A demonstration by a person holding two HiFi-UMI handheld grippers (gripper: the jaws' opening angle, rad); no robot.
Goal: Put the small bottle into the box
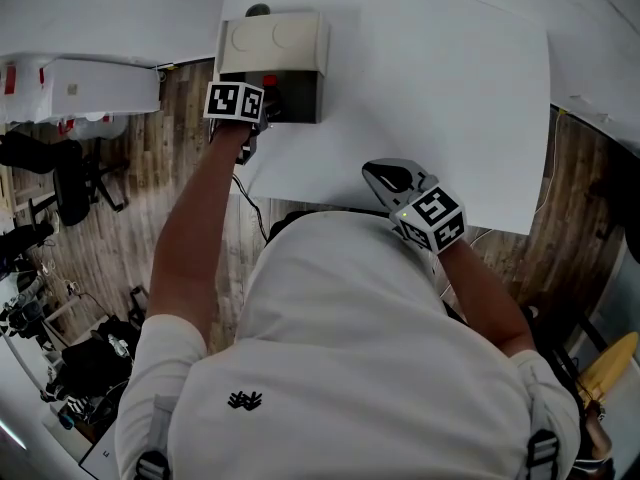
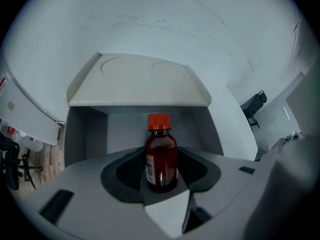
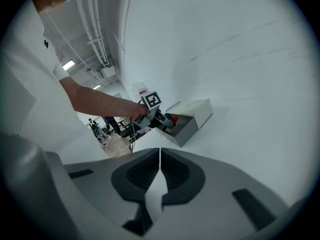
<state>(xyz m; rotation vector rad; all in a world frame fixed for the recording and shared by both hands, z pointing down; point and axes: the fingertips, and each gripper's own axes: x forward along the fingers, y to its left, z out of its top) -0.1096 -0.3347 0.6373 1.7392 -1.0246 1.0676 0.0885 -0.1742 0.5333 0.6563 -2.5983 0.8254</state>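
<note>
Clamping small bottle (image 2: 161, 158), left gripper (image 1: 268, 100), at box (image 2: 138, 83)

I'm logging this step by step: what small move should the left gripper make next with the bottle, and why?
Probably lower the left gripper a little deeper into the box. Its jaws grip the small bottle upright at the box's open mouth, with the lid folded back, and I can't tell whether the base rests on the box floor yet.

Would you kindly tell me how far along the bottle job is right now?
Done: the box stands open and the small bottle is picked up. In hand: the left gripper holds it upright at the box's opening. Left: set it inside and release. The right gripper is shut and empty.
</note>
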